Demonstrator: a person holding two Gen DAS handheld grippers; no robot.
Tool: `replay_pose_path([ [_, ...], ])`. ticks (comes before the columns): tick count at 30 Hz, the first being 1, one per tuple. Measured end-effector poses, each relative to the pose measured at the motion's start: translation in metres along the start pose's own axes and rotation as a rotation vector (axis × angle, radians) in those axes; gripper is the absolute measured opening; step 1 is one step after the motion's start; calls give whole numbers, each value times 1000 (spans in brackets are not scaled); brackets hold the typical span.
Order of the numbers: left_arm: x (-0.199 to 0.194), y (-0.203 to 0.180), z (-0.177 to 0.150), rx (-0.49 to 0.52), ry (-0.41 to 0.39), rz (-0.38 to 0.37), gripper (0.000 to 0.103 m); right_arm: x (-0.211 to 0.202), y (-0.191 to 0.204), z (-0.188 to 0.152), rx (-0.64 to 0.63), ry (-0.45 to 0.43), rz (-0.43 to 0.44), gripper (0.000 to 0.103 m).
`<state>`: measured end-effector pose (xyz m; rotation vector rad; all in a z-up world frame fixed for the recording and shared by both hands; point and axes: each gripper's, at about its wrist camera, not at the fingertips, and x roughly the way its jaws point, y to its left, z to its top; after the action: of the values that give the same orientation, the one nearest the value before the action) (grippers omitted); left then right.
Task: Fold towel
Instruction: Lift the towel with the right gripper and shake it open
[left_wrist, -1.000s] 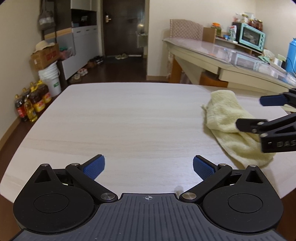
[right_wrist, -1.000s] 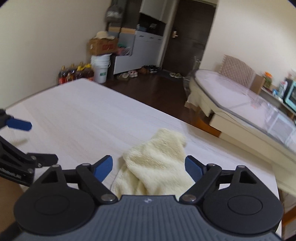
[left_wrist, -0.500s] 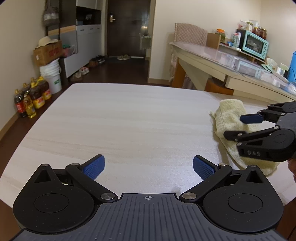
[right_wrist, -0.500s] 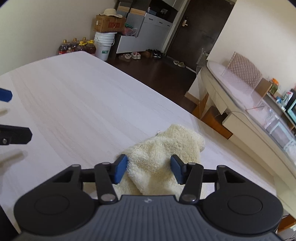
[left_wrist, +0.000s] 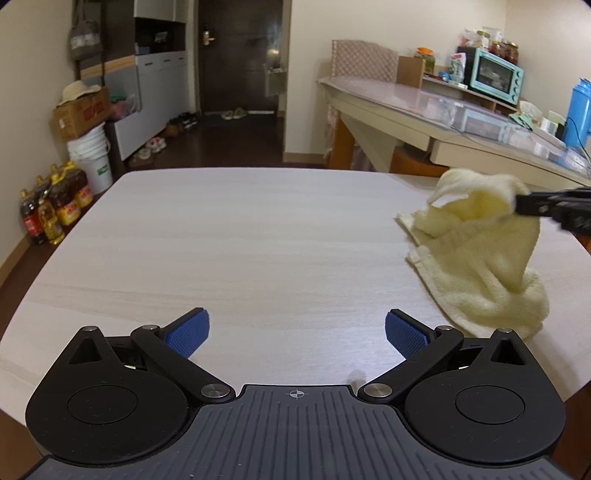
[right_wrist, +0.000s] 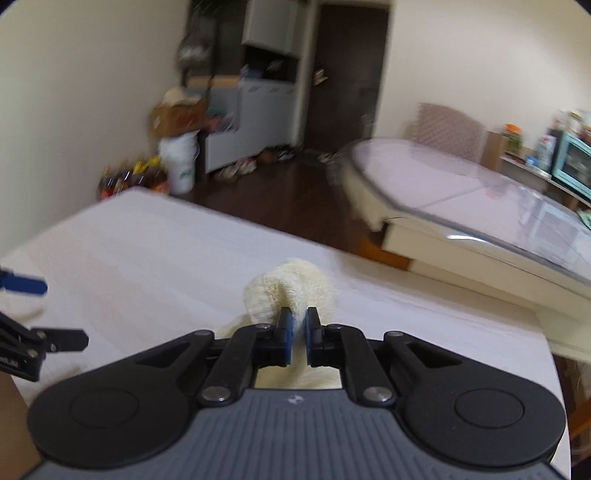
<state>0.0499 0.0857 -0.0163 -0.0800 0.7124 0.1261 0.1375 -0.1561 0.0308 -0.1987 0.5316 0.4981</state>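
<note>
The right claw (right_wrist: 298, 334) is clenched on a raised bunch of the soft, floppy towel (left_wrist: 480, 254) – the rest sagging onto the worktop (left_wrist: 240, 240) – so the released left claw (left_wrist: 297, 332) should likely take a free corner.

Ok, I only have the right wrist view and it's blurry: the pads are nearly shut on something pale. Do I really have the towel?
Observer: Yes. From the left wrist view, the right gripper pinches a bunch of the yellow towel and holds it raised above the table.
Operator: Is the whole towel in the air?
Observer: No. Its lower part lies crumpled on the table, near the right edge.
Operator: And the left gripper?
Observer: The left gripper is wide open and holds nothing, well left of the towel.
</note>
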Motion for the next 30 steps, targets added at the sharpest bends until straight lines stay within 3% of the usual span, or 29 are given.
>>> replay_pose_path([
  [4,2,-11,1,22,3,-16,103,-14,-48,-20,133,2,-60,8],
  [8,5,-25,4,51,4,-29,103,-17,-72,-39,179,48,-89,8],
  [10,7,-32,6,62,3,-30,103,-20,-73,-37,164,32,-74,17],
  [11,8,-34,6,64,3,-31,103,-20,-70,-34,150,24,-60,20],
  [13,8,-36,6,63,3,-34,103,-19,-56,-26,102,5,-31,44],
  [14,8,-38,7,64,3,-35,103,-16,-49,-20,65,-2,-21,46],
  [18,9,-40,8,65,6,-30,103,0,-12,2,-95,-19,-6,49],
  [23,11,-35,10,54,6,-26,103,44,26,12,-267,61,-46,55],
  [30,16,-30,13,32,8,-29,103,79,29,-4,-366,136,-133,51],
])
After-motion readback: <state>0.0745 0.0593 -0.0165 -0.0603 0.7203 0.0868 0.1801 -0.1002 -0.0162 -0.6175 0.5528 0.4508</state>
